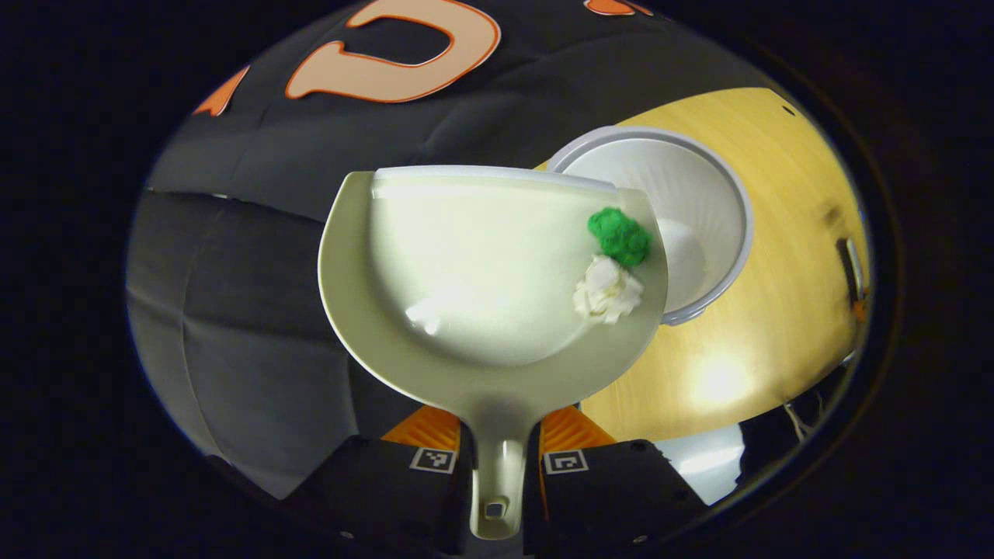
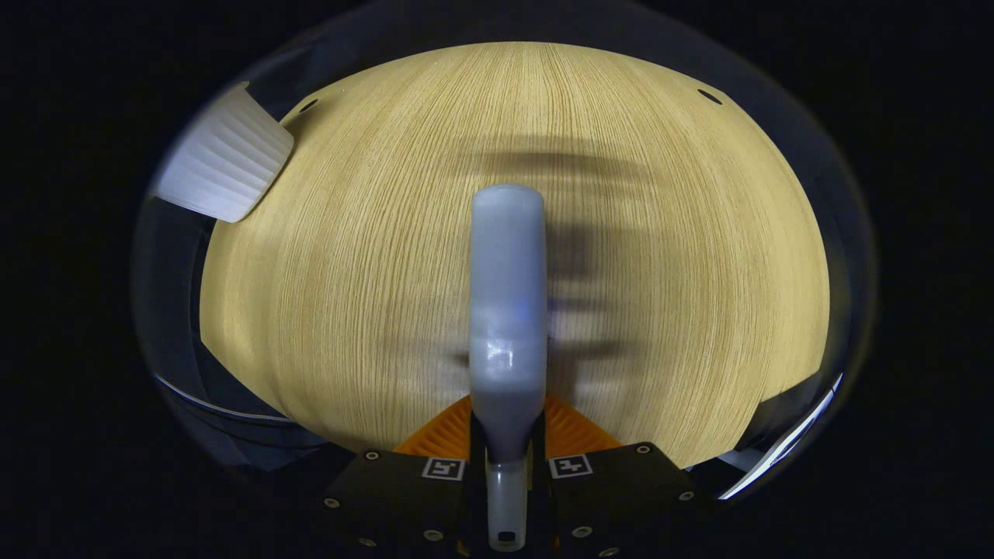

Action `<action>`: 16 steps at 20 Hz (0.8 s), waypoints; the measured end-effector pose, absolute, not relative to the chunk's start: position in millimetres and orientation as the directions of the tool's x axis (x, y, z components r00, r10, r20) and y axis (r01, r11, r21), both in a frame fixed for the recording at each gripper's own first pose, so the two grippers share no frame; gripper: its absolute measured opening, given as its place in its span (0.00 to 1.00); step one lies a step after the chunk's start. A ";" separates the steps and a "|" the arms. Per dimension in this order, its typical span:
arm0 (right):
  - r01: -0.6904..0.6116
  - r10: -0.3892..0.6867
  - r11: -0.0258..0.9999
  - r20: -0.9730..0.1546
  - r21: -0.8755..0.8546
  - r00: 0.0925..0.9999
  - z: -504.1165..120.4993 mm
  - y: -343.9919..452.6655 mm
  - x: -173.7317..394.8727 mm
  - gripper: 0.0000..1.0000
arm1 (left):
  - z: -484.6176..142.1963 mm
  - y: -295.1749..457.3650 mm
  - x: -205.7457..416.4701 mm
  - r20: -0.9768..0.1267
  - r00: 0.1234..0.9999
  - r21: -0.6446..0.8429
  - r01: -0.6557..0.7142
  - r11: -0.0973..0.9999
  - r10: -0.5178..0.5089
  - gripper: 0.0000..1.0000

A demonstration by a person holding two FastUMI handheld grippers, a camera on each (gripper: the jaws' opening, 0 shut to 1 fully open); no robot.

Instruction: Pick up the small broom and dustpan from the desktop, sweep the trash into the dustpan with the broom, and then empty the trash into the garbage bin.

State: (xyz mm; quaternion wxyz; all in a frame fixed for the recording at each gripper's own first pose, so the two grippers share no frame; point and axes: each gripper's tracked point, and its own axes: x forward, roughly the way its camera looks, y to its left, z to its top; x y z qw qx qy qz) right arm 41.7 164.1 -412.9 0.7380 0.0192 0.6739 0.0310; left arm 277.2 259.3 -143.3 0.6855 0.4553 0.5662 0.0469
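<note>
The dustpan (image 1: 497, 287) is held raised in the left gripper view, tilted toward the white garbage bin (image 1: 683, 225), whose open mouth lies just beyond the pan's right-hand edge. Two pieces of trash sit inside against that edge: a green wad (image 1: 619, 235) and a white crumpled wad (image 1: 608, 289), touching each other. Both look light and soft and should slide readily on the smooth, glossy plastic once the tilt increases. The pan appears rigid and light; its narrow handle is the proper hold. The left gripper (image 1: 497, 466) is closed on that handle, one finger on each side, and points along the pan toward the booth wall. In the right gripper view, the broom (image 2: 507, 310) stands out over the wooden desktop (image 2: 660, 233), the right gripper (image 2: 507, 466) clamped on its slim handle and angled down at the surface. The bin's ribbed side shows at upper left.
</note>
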 end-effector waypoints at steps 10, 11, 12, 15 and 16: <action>-0.013 0.072 0.997 -0.994 0.071 0.086 -411.7 164.8 40.7 0.25 | -117.5 262.4 315.7 -0.380 0.651 0.833 0.550 -0.063 0.657 0.26; -0.009 0.072 0.997 -0.994 0.071 0.087 -412.1 165.3 39.6 0.25 | -114.4 267.0 317.5 -0.359 0.673 0.831 0.546 -0.107 0.647 0.26; -0.010 0.073 0.997 -0.994 0.073 0.087 -412.4 166.3 39.5 0.25 | -117.1 269.4 317.4 -0.353 0.682 0.824 0.551 -0.133 0.641 0.26; -0.007 0.072 0.997 -0.993 0.072 0.091 -412.3 165.6 39.9 0.25 | -112.3 268.2 318.2 -0.362 0.673 0.831 0.546 -0.103 0.646 0.26; -0.003 0.074 0.997 -0.993 0.074 0.092 -411.8 166.6 40.5 0.25 | -111.8 269.2 319.3 -0.372 0.662 0.845 0.532 -0.058 0.650 0.26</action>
